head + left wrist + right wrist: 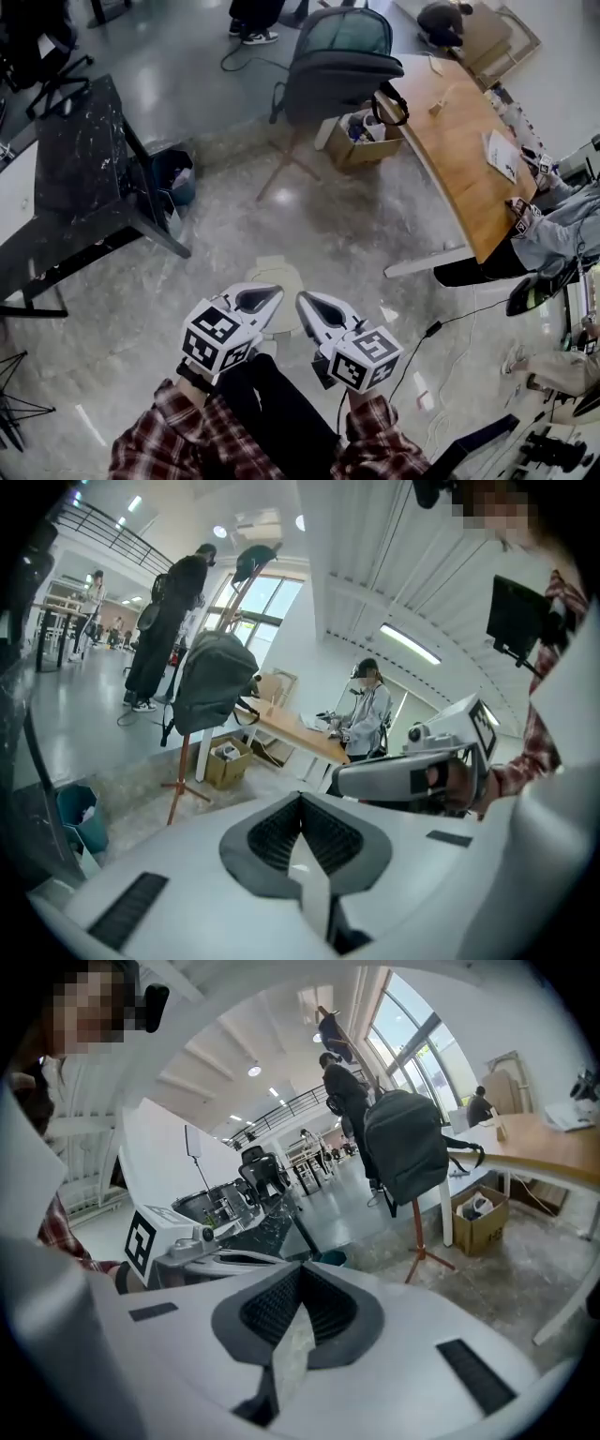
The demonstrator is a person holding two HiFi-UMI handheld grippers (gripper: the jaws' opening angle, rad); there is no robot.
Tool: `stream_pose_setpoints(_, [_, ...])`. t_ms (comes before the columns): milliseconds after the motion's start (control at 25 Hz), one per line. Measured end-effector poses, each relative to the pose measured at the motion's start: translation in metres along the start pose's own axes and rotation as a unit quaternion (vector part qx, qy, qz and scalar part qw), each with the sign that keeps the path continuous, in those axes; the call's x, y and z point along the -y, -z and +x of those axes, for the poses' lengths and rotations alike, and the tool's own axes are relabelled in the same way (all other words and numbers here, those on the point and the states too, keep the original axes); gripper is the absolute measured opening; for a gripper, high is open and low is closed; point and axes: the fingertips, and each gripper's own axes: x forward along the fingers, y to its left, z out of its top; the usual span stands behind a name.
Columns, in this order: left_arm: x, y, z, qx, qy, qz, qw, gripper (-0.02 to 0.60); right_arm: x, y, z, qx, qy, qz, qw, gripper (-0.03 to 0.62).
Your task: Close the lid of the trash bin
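Observation:
A pale cream trash bin stands on the floor just beyond both gripper tips, seen from above. The grippers hide its near side, and I cannot tell how its lid stands. My left gripper and right gripper are held side by side close to my body, tips nearly meeting above the bin's near edge. In the left gripper view the left gripper has its jaws pressed together with nothing between them. The right gripper looks the same in its own view. Both gripper views look out across the room, and neither shows the cream bin.
A small teal bin sits under the black marble table at left. Ahead are an office chair, a cardboard box and a curved wooden desk with a seated person. A cable crosses the floor at right.

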Motion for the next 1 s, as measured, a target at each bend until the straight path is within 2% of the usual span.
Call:
stream_pose_setpoints(240, [0.04, -0.067, -0.051, 0.054, -0.019, 0.048, 0.9972, 0.012, -0.041, -0.065, -0.032, 0.052, -0.009, -0.059, 0.997, 0.013])
stream_pose_setpoints(440, [0.059, -0.094, -0.08, 0.089, -0.032, 0.064, 0.9935, 0.011, -0.066, -0.089, -0.048, 0.082, -0.013, -0.082, 0.993, 0.012])
stream_pose_setpoints(680, [0.073, -0.104, -0.095, 0.114, -0.034, 0.06, 0.9911, 0.012, -0.086, -0.102, -0.055, 0.103, -0.026, -0.095, 0.99, 0.014])
stream_pose_setpoints(1000, [0.077, -0.104, -0.099, 0.115, -0.041, 0.057, 0.9909, 0.011, -0.094, -0.107, -0.057, 0.109, -0.037, -0.107, 0.988, 0.012])
